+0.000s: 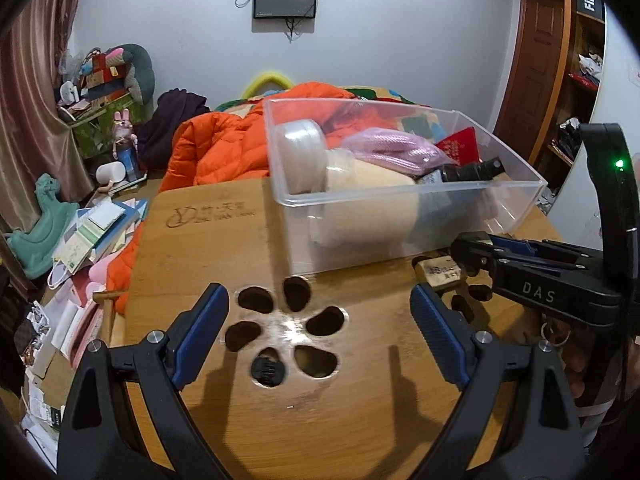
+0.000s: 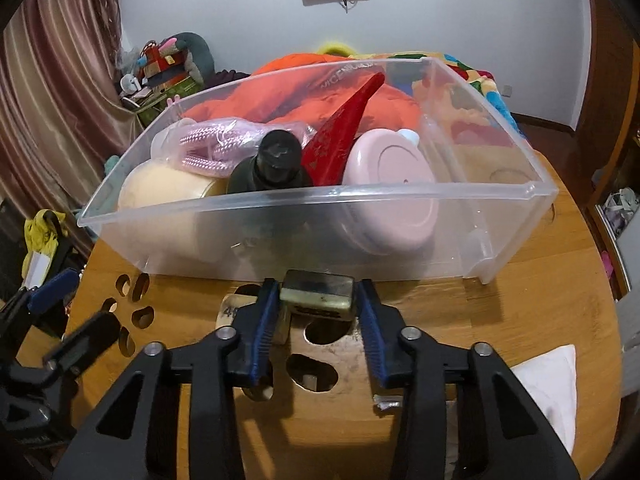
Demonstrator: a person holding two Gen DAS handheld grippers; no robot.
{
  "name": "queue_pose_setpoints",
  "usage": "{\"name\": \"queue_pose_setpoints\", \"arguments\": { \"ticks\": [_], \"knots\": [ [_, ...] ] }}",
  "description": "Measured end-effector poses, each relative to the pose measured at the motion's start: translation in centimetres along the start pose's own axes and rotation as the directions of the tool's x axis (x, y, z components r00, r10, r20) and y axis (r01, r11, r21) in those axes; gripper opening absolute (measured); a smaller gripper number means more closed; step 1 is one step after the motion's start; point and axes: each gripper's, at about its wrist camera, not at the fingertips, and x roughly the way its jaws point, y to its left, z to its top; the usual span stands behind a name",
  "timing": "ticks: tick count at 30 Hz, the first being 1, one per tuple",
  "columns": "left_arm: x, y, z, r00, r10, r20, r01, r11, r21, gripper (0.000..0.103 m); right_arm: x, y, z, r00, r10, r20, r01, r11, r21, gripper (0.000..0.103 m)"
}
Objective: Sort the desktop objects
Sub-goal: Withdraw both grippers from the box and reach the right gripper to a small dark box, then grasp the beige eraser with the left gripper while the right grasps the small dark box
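Seemingly heavy, hard and smooth, the padlock (image 2: 317,295) lay on the desk (image 2: 520,292) against the bin's (image 2: 400,200) near wall, flanked across its body by the right tongs (image 2: 317,312), not visibly pinched; the left tongs (image 1: 320,312) were spread, empty.

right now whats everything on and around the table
table: 1, wooden, flower cut-outs
bin: 1, clear plastic, on table
round case: 1, pink, in bin
bottle: 1, dark, in bin
red packet: 1, upright in bin
padlock: 1, brass, before bin
orange jacket: 1, behind table
left claw: open, above cut-outs
right claw: blue pads flank the padlock, grip unclear
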Motion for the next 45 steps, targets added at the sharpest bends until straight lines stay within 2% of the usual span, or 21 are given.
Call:
{"name": "queue_pose_setpoints", "arguments": {
  "ticks": [8,12,15,16,22,26,28,29,34,45],
  "knots": [
    [2.1,-4.3,-0.1,0.999,0.0,-0.042,0.002,0.999,0.052,0.093,-2.6,-1.0,-1.2,0.998,-0.027,0.055,0.03,0.998,-0.057,0.034],
    [3.2,-5.9,0.3,0.998,-0.008,-0.067,0.01,0.999,0.03,0.092,-4.2,-2.2,-1.5,0.995,-0.035,0.093,0.041,0.997,-0.067,0.034],
    [3.8,-7.1,0.5,0.997,0.025,-0.074,-0.025,1.0,0.013,0.078,-5.1,-3.2,-1.6,0.994,-0.021,0.107,0.027,0.998,-0.058,0.034],
    [4.1,-7.5,0.6,0.996,0.026,-0.082,-0.025,1.0,0.014,0.076,-5.1,-3.6,-1.7,0.994,-0.008,0.109,0.014,0.999,-0.05,0.034],
    [5.3,-9.5,0.8,0.994,0.043,-0.104,-0.04,0.999,0.027,0.074,-5.3,-5.6,-1.6,0.992,0.047,0.116,-0.045,0.999,-0.017,0.034],
    [5.7,-10.2,0.8,0.992,0.073,-0.105,-0.068,0.996,0.049,0.059,-5.4,-6.3,-1.5,0.99,0.066,0.124,-0.067,0.998,0.001,0.034],
    [5.5,-10.5,0.7,0.993,0.065,-0.098,-0.059,0.997,0.058,0.045,-5.3,-6.6,-1.5,0.99,0.073,0.125,-0.074,0.997,0.007,0.034],
    [5.4,-10.6,0.6,0.994,0.065,-0.091,-0.059,0.996,0.064,0.041,-5.4,-6.5,-1.7,0.989,0.075,0.125,-0.077,0.997,0.01,0.034],
    [5.0,-10.3,0.3,0.996,0.037,-0.084,-0.033,0.998,0.048,0.041,-5.2,-6.6,-1.8,0.989,0.08,0.121,-0.082,0.997,0.011,0.034],
    [2.8,-9.1,1.4,0.999,0.036,-0.02,-0.035,0.999,0.03,0.041,-5.6,-5.8,-1.5,0.987,0.095,0.126,-0.094,0.995,-0.012,0.034]
  ]
}}
